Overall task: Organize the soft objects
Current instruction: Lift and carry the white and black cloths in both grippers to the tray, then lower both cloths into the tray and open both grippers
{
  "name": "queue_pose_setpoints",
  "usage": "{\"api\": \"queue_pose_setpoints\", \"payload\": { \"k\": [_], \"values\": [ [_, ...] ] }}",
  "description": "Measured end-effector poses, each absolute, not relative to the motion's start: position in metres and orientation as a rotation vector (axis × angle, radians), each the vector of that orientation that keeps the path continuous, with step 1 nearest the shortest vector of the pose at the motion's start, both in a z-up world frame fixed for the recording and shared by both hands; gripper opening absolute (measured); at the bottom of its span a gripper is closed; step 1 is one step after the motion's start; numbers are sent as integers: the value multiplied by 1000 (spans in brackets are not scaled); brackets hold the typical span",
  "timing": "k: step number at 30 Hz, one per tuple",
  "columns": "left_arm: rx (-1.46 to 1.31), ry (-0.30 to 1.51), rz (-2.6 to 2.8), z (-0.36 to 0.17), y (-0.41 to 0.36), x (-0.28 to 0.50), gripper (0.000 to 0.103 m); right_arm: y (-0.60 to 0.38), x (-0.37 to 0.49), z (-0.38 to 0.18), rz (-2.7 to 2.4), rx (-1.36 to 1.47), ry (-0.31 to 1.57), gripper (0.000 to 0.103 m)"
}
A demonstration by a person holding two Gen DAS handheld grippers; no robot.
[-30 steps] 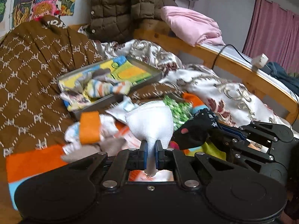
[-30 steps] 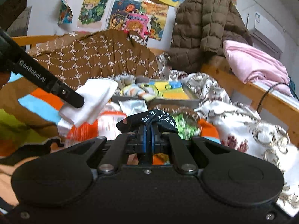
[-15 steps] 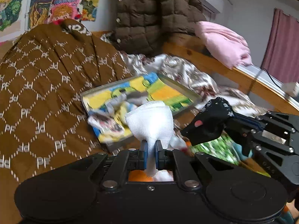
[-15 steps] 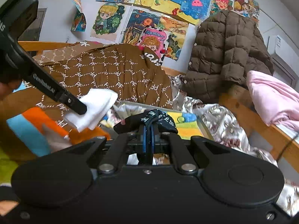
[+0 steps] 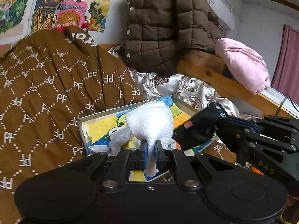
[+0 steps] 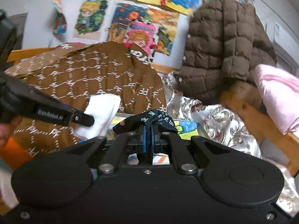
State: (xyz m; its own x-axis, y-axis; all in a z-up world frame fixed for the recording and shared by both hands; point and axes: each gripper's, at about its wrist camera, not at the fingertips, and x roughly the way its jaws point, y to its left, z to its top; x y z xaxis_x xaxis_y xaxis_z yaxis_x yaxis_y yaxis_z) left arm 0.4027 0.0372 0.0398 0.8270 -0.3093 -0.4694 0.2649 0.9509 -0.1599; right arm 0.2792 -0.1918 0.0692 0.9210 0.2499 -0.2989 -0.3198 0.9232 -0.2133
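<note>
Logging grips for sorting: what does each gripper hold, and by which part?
The left gripper pinches a white gauzy cloth by its gathered lower end. The right gripper pinches a black fabric piece with white characters near its middle.

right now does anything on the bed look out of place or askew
The tray lies tilted on rumpled bedding, one corner raised, partly on the brown quilt. A crumpled white cloth lies loose inside it. The white sock and black sock are each pinched in closed fingers above the tray. Nothing looks spilled or damaged.
</note>
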Motion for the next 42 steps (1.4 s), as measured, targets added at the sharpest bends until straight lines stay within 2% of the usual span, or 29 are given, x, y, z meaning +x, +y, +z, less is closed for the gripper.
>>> {"api": "queue_pose_setpoints", "payload": {
  "k": [13,27,34,42],
  "values": [
    [-152,610,-291,-13,36,451,8,-187,374,25,244,-198,443,1],
    [-173,682,-253,-34,42,461,10,-188,415,-24,193,-169,554,3],
    [-168,677,-246,-27,41,455,19,-189,411,-18,185,-171,542,15],
    [-154,649,-241,-11,41,439,30,-190,391,8,199,-171,508,34]
  ]
}}
